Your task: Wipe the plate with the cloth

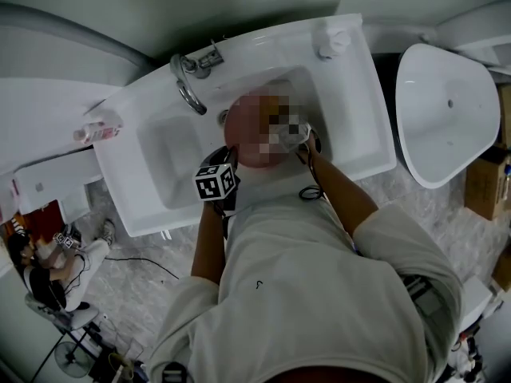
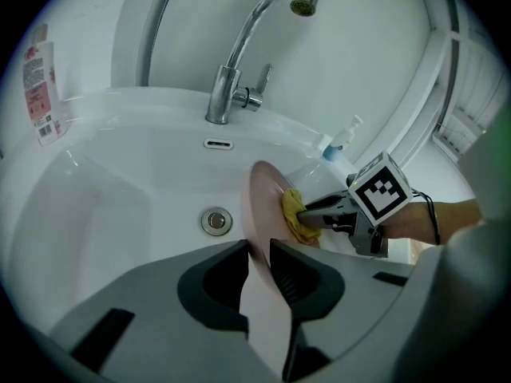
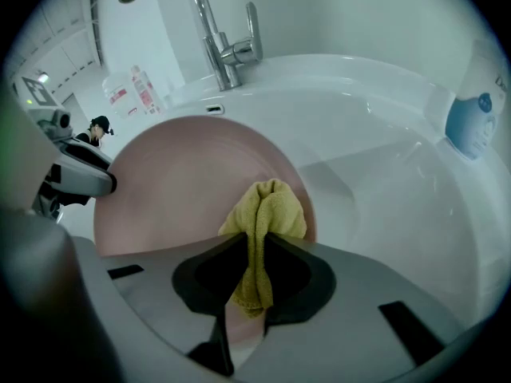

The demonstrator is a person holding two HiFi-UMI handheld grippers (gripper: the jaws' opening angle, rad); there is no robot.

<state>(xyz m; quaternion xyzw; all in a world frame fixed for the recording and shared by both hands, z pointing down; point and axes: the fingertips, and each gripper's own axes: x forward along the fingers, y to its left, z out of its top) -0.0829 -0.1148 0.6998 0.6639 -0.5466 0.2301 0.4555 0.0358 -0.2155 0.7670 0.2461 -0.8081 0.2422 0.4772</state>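
Observation:
A pink plate (image 3: 184, 178) is held on edge over the white sink basin (image 2: 120, 206). My left gripper (image 2: 258, 250) is shut on the plate's rim (image 2: 263, 214). My right gripper (image 3: 255, 242) is shut on a folded yellow cloth (image 3: 267, 206), whose bunched end presses against the plate's face. From the left gripper view the cloth (image 2: 294, 214) sits on the plate's right side with the right gripper (image 2: 315, 212) behind it. In the head view the plate (image 1: 249, 130) is partly under a mosaic patch, with the left gripper's marker cube (image 1: 215, 182) below it.
A chrome tap (image 2: 239, 62) stands at the basin's back, above an overflow slot (image 2: 218, 144) and the drain (image 2: 215, 221). A blue-capped bottle (image 2: 339, 142) sits on the sink's rim. A second white basin (image 1: 445, 110) lies right of the sink.

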